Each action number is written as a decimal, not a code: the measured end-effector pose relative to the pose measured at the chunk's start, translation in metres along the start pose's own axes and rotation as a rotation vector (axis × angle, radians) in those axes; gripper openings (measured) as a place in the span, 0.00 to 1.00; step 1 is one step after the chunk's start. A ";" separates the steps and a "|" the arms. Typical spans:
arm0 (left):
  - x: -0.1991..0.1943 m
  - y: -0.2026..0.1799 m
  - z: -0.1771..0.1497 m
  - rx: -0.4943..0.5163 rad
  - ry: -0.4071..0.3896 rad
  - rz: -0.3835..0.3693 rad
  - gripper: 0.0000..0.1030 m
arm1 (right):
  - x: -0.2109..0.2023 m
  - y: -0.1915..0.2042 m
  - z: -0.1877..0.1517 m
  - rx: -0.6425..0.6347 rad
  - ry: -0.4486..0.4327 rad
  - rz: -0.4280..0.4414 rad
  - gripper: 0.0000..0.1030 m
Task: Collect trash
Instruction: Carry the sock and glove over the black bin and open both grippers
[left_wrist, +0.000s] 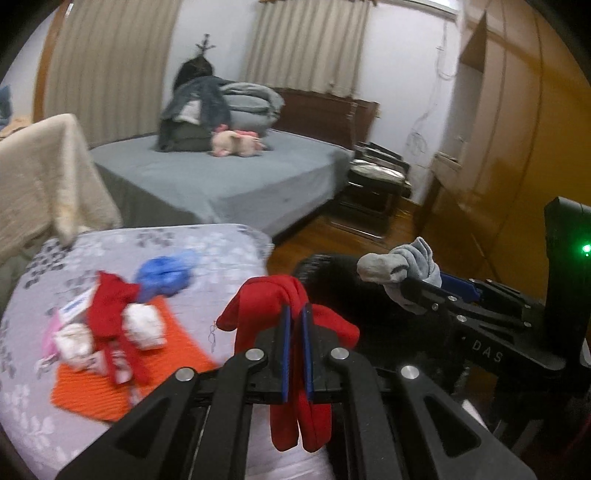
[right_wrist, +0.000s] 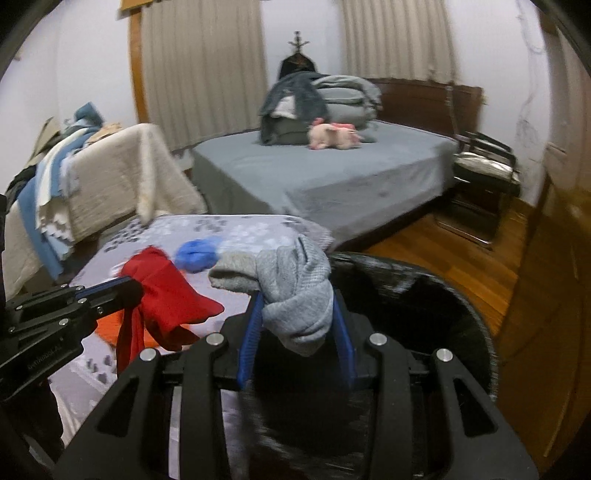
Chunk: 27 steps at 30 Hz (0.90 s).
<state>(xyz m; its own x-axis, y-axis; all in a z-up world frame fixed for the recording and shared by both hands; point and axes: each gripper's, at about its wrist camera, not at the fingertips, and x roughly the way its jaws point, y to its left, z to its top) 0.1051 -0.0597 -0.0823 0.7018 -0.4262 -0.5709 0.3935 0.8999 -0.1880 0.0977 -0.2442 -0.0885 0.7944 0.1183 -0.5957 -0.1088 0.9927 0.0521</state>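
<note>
My left gripper (left_wrist: 295, 308) is shut on a red sock (left_wrist: 295, 417) that drapes over and below its blue pads; the same red sock (right_wrist: 166, 299) hangs at the left of the right wrist view. My right gripper (right_wrist: 297, 299) is shut on a bunched grey sock (right_wrist: 295, 295), and that grey sock (left_wrist: 402, 264) shows at the right of the left wrist view. Both hang near the rim of a black bin (right_wrist: 424, 295), the grey sock over its opening. On the floral mattress (left_wrist: 221, 243) lie a blue crumpled bag (left_wrist: 166, 275), red cloth (left_wrist: 110, 314) and white wads (left_wrist: 142, 326).
An orange mat (left_wrist: 92, 387) lies under the pile on the mattress. Beyond stand a grey bed (left_wrist: 229, 177) with a pink plush toy (left_wrist: 236, 144) and folded bedding, a draped cream blanket (left_wrist: 48, 177) at left, a black chair (left_wrist: 376, 181) and a wooden wardrobe (left_wrist: 517, 129) at right.
</note>
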 end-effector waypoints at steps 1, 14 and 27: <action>0.006 -0.008 0.002 0.009 0.003 -0.017 0.06 | -0.001 -0.007 -0.002 0.007 -0.001 -0.013 0.35; 0.073 -0.083 0.021 0.096 0.046 -0.173 0.08 | -0.003 -0.084 -0.024 0.086 0.018 -0.170 0.37; 0.059 -0.027 0.007 0.047 0.062 -0.007 0.79 | -0.006 -0.082 -0.028 0.100 -0.013 -0.216 0.90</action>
<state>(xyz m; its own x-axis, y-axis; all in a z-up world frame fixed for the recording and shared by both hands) 0.1399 -0.1102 -0.1057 0.6613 -0.4245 -0.6185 0.4266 0.8910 -0.1554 0.0852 -0.3274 -0.1114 0.8003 -0.0974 -0.5917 0.1239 0.9923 0.0043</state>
